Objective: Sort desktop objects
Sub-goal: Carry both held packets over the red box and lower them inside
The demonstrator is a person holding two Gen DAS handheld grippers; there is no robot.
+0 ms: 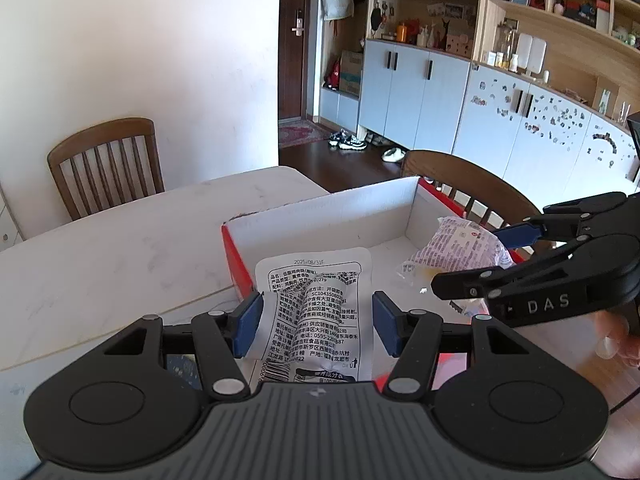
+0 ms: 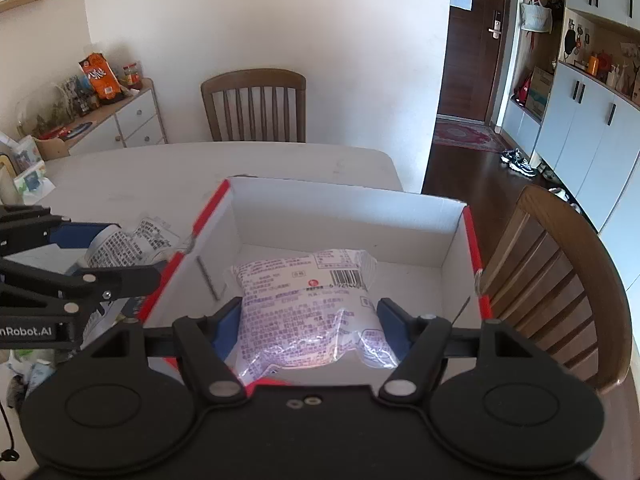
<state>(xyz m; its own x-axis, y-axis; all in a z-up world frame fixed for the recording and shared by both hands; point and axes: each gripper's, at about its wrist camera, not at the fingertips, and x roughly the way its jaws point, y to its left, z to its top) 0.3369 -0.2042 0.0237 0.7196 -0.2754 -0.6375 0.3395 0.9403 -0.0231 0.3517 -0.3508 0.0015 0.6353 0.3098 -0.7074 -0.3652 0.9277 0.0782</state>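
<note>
A red box with a white inside [image 1: 320, 216] [image 2: 348, 212] stands on the white table. My left gripper [image 1: 316, 322] holds a white printed sausage packet [image 1: 320, 312] at the box's near left wall; the left pad touches it, the right pad stands slightly off. The packet also shows in the right wrist view [image 2: 132, 240]. My right gripper [image 2: 308, 326] is closed on a purple-printed snack bag [image 2: 312, 312] [image 1: 460, 248] that hangs inside the box above its floor.
The white table [image 1: 120, 248] extends left and back. Wooden chairs stand at the far side [image 2: 254, 104] and the right side [image 2: 560, 280]. Wrappers and small items [image 2: 28, 368] lie at the table's left. A cluttered sideboard [image 2: 100, 120] stands at far left.
</note>
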